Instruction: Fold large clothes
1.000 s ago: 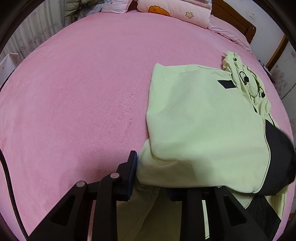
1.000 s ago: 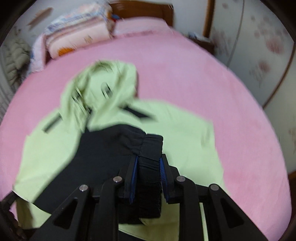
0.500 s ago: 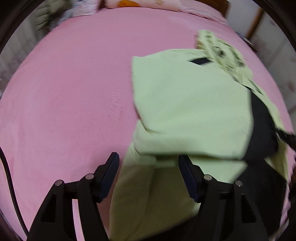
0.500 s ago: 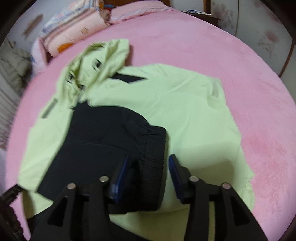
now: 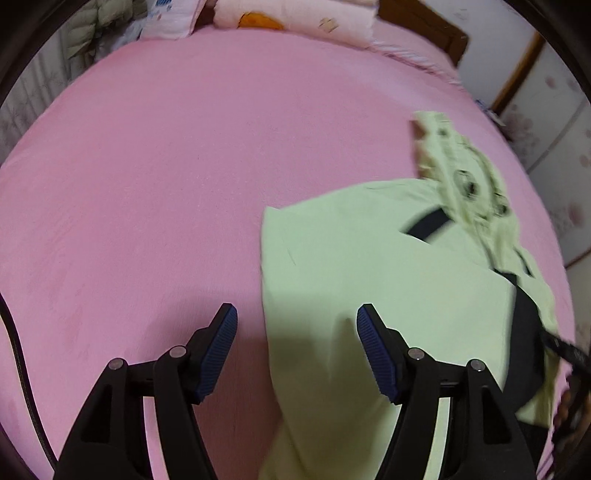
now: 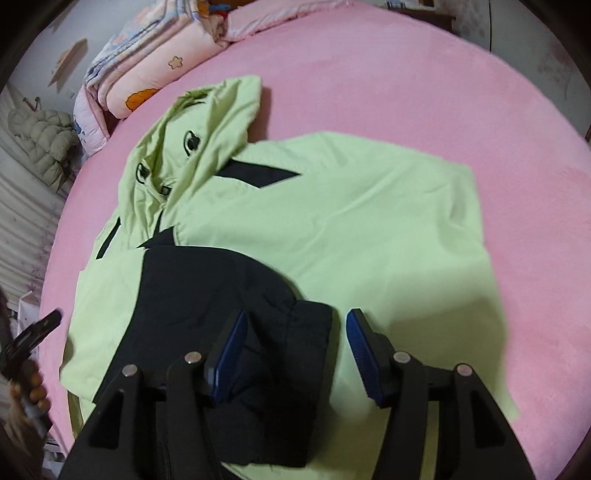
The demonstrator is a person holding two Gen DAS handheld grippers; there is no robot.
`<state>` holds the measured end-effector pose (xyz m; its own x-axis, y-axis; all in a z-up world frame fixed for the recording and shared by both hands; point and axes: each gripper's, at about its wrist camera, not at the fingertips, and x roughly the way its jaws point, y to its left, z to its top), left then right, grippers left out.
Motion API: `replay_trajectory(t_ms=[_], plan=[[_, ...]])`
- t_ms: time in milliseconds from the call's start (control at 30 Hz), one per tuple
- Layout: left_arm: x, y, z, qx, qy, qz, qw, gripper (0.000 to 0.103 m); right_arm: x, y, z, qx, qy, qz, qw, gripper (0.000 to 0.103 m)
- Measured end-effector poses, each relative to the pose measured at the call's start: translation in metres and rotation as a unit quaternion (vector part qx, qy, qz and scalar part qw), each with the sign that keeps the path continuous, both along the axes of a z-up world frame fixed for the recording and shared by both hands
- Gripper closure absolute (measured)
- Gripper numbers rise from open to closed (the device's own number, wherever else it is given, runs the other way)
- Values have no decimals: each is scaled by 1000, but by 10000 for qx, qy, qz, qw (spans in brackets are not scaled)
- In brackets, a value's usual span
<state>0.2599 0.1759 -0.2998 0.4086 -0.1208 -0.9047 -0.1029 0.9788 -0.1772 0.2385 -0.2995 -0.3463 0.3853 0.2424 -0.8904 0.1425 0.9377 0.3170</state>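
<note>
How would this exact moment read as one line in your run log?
step: sleeve fold | left gripper: open, above jacket edge | right gripper: open, over black sleeve laid on jacket | bed: pink

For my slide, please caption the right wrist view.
Open right gripper above the black cuff of a green jacket on a pink bed.

Left gripper [image 5: 297,332], lower centre of frame: jaws spread wide, blue ribbed pads [image 5: 218,354] facing each other, nothing between them. Below the gap, the left edge of a pale green hooded jacket [image 5: 369,280] lying on a pink bedspread [image 5: 166,166]. Jacket fills right half of frame; hood [image 5: 465,181] blurred at upper right, black strip [image 5: 428,225] beside it. Dark sleeve panel [image 5: 524,350] at right edge. Something dark at lower right, possibly the other gripper, too blurred to confirm. Pink pillows [image 5: 295,18] along top of frame.
</note>
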Motion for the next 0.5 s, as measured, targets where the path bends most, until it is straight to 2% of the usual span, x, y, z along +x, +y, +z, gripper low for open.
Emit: replay_trajectory(t_ms=[100, 167, 200, 233, 267, 333, 400, 500], plan=[[30, 0, -23, -63, 272, 157, 9995, 37, 4, 1, -10, 54, 18, 43, 10000, 47], [40, -6, -30, 17, 247, 114, 9996, 39, 4, 5, -11, 4, -43, 97, 9999, 47], [41, -9, -32, 100, 216, 96, 9997, 62, 4, 7, -11, -4, -78, 132, 9999, 47], [43, -15, -32, 201, 208, 9, 9996, 79, 4, 9, -11, -9, -108, 186, 9998, 51], [46, -21, -32, 414, 229, -74, 9989, 96, 5, 12, -12, -66, -115, 216, 9997, 64], [45, -33, -26, 861, 112, -151, 9961, 101, 7, 19, -11, -248, -129, 320, 9991, 73], [39, -36, -15, 1221, -143, -59, 9924, 102, 9, 25, -4, -441, -274, 356, 9980, 76], [32, -26, 3, 1174, -525, 203, 9915, 102, 11, 38, 18, -849, -777, 441, 9924, 77]])
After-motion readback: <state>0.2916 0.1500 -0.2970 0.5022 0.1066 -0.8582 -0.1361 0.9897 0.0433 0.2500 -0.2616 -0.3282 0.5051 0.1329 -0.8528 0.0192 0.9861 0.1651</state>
